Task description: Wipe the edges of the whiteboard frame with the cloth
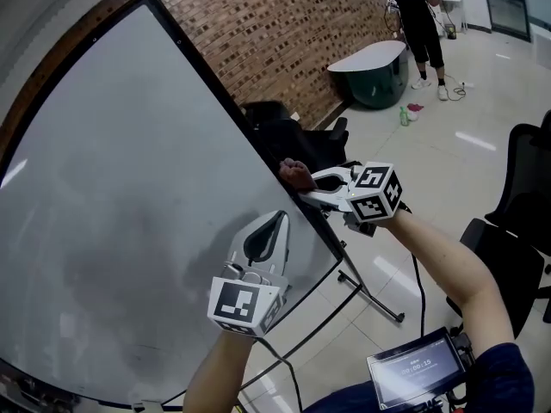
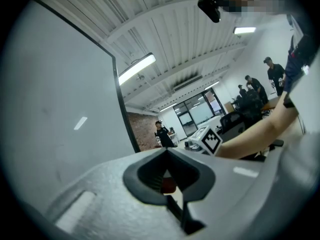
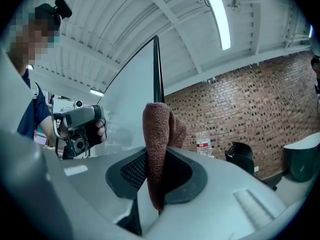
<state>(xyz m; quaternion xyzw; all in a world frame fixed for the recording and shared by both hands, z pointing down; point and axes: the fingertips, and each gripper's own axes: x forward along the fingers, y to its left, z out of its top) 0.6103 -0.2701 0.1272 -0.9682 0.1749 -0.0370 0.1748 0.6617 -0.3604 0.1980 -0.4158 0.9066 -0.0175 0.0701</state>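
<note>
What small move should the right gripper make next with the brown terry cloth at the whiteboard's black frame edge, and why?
Probably slide the right gripper down along the whiteboard's black frame edge. Its jaws clamp the brown terry cloth at that edge, and more frame runs on below it.

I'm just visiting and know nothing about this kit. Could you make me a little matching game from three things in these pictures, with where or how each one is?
Things:
1. reddish-brown terry cloth
2. left gripper
3. dark green rounded tub

States:
A. on the pale floor by the brick wall
B. shut, holding nothing, in front of the whiteboard
C. clamped in the right gripper at the board's black frame

Pairs: 1-C, 2-B, 3-A.
</note>
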